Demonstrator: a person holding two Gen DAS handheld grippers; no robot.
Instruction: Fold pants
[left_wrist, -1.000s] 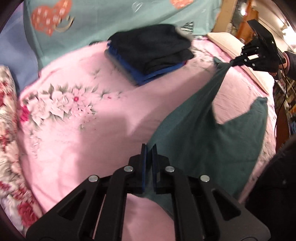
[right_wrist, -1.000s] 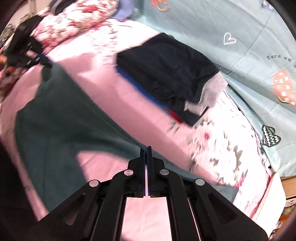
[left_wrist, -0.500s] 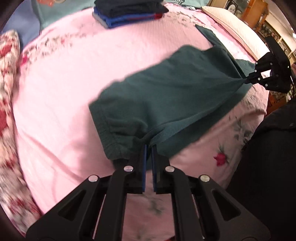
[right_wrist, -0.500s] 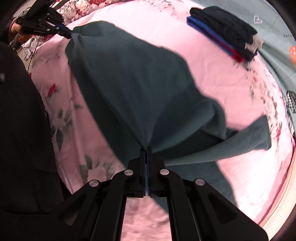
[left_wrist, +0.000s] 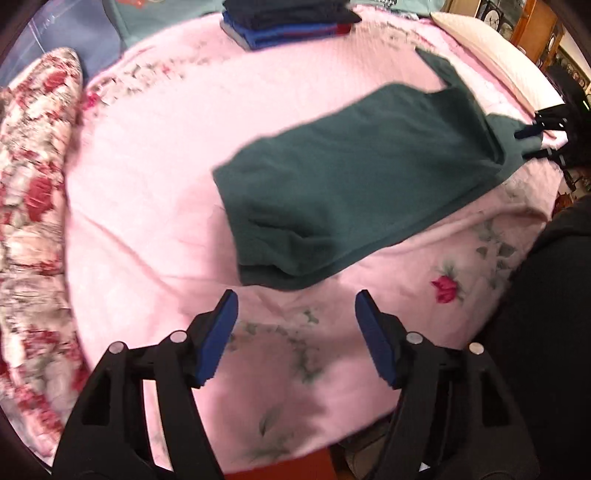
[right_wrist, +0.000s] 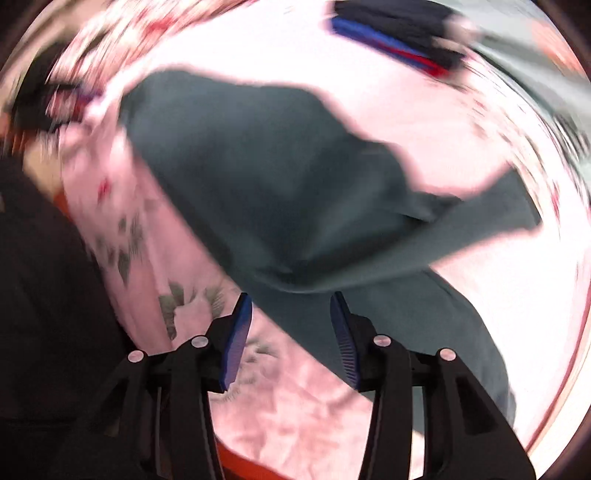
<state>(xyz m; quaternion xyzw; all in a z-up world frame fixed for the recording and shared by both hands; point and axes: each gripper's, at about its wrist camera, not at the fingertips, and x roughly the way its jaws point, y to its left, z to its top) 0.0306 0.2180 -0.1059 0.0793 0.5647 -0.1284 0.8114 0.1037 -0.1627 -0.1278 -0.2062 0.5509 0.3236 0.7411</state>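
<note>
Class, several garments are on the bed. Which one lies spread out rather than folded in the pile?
The dark green pants, lying loose mid-bed; the navy and blue clothes sit stacked at the far edge.

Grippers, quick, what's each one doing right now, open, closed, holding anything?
Left gripper: open, jaws just opened, holding nothing, green pants lie ahead.
Right gripper: open, jaws just opened, pants released.

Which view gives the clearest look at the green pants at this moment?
The left wrist view: the green pants lie nearly whole on the pink bedspread, edges fairly sharp. The right wrist view shows them closer but smeared by motion blur, with the lower part cut off behind the fingers.
</note>
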